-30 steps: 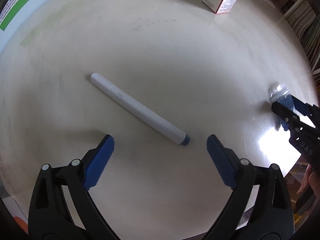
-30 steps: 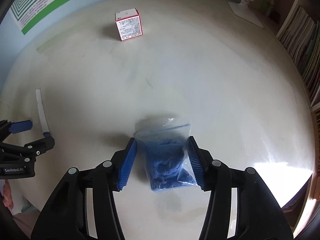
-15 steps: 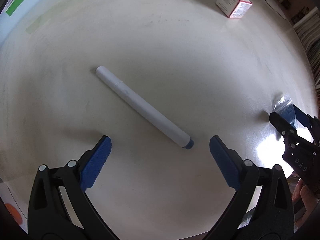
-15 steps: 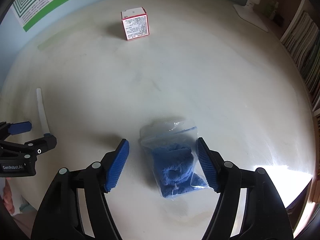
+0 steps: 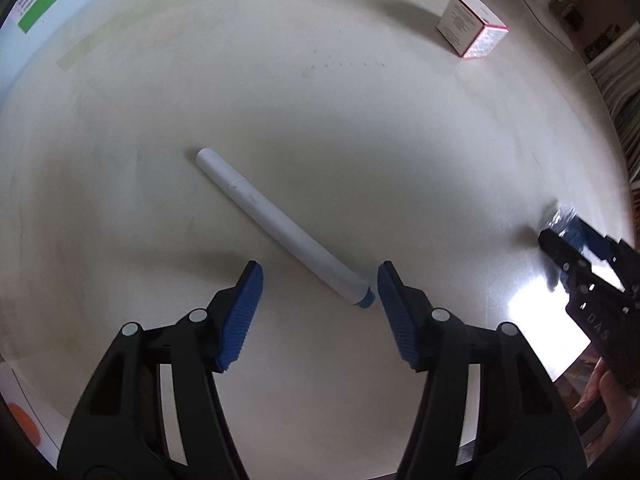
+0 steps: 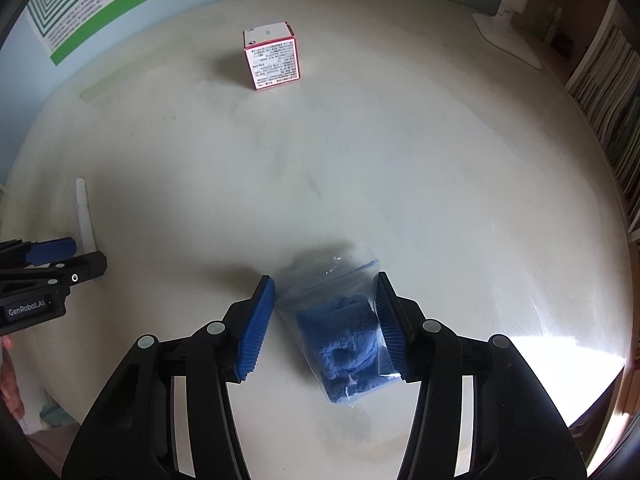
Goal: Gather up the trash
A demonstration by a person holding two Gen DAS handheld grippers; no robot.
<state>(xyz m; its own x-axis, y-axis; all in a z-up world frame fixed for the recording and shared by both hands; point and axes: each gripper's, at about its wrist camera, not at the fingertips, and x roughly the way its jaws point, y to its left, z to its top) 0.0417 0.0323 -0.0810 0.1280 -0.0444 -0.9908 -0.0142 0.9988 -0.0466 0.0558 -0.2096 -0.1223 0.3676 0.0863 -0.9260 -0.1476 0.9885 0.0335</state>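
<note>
Table (image 5: 360, 128), round and cream-white, carries my white cylindrical marker with a blue tip (image 5: 280, 224) lying diagonally, blue tip toward my left gripper (image 5: 320, 300), whose jaws have just been closing but stand apart without gripping it. Farther right a red-and-white cardboard box (image 6: 272, 60) stands clear. My right gripper (image 6: 326, 320), jaws also just narrowing, straddles the clear plastic zip bag of blue stuff (image 6: 344, 344); only one pad touches it.

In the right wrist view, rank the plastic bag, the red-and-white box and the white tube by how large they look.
1. plastic bag, largest, though nearest the camera.
2. red-and-white box.
3. white tube, smallest; its near end is hidden behind the left gripper.
</note>
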